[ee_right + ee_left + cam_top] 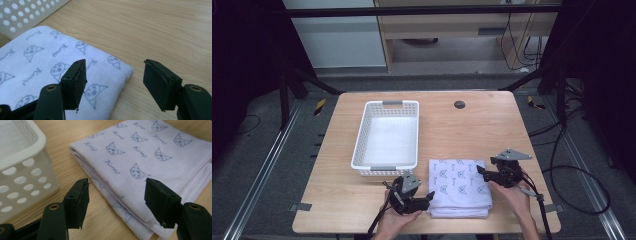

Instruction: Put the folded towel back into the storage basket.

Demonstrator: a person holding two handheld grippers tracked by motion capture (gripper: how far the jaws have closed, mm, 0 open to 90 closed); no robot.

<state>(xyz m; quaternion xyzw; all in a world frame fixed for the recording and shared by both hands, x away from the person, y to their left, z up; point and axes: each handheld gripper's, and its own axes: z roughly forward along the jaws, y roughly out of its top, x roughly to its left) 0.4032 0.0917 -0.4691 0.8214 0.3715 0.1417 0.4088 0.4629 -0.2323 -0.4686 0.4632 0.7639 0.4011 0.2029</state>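
A folded pale lilac towel (459, 186) printed with small cat faces lies on the wooden table near its front edge. My left gripper (430, 199) stands open at the towel's left front corner, its jaws on either side of the layered edge (117, 192). My right gripper (480, 172) is open too, at the towel's right side, with the rounded folded corner (110, 75) between its jaws. Neither one touches the cloth. A hand holds each gripper from below.
A white perforated plastic basket (386, 139) with grey handles stands empty just behind and left of the towel; its wall (22, 177) is close to my left gripper. A dark round grommet (459, 104) sits at the table's back. Bare wood lies to the right (162, 30).
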